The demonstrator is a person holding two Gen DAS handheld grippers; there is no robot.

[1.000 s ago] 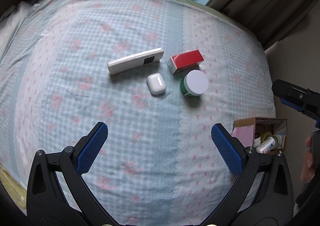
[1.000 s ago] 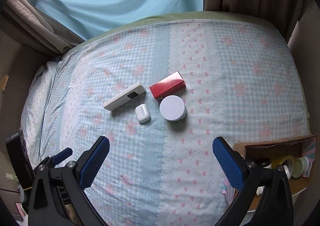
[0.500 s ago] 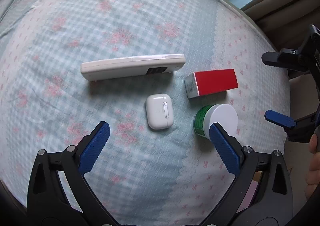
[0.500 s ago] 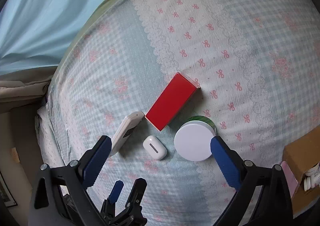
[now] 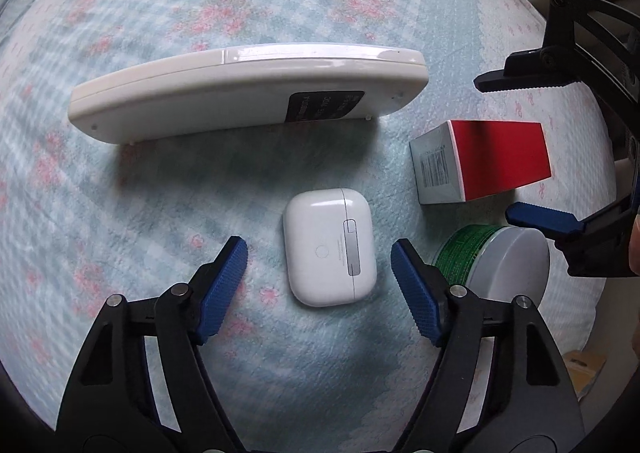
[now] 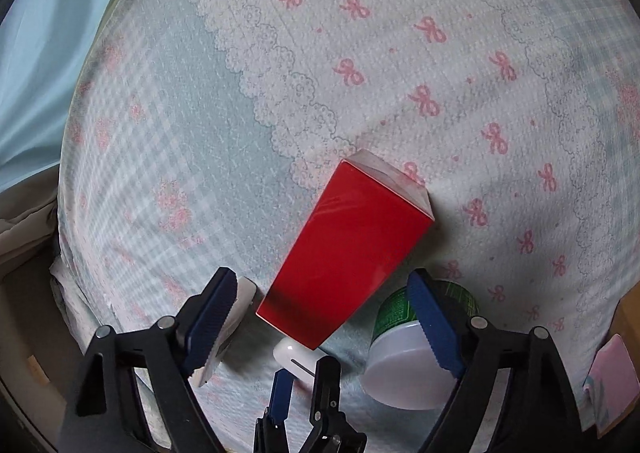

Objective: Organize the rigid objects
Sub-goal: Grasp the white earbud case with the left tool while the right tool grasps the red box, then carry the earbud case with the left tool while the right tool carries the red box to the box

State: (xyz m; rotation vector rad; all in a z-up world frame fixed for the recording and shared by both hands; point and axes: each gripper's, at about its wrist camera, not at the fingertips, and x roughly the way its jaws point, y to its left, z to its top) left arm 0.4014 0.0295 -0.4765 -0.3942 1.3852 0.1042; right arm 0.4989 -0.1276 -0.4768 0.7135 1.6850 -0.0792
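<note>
A white earbud case lies on the bedspread, between the pads of my open left gripper, untouched. A white remote lies beyond it. A red box and a green jar with a white lid lie to the right. My open right gripper straddles the near end of the red box; the jar sits behind its right finger and the remote's end behind its left. The right gripper also shows in the left wrist view, the left gripper in the right wrist view.
A blue checked bedspread with pink flowers and bows covers the bed. A cardboard box edge with a pink item sits at the lower right off the bed. A light blue curtain hangs to the left.
Both grippers have come down close to the objects. The left one now brackets the earbud case and has narrowed. The right one now brackets the red box.
</note>
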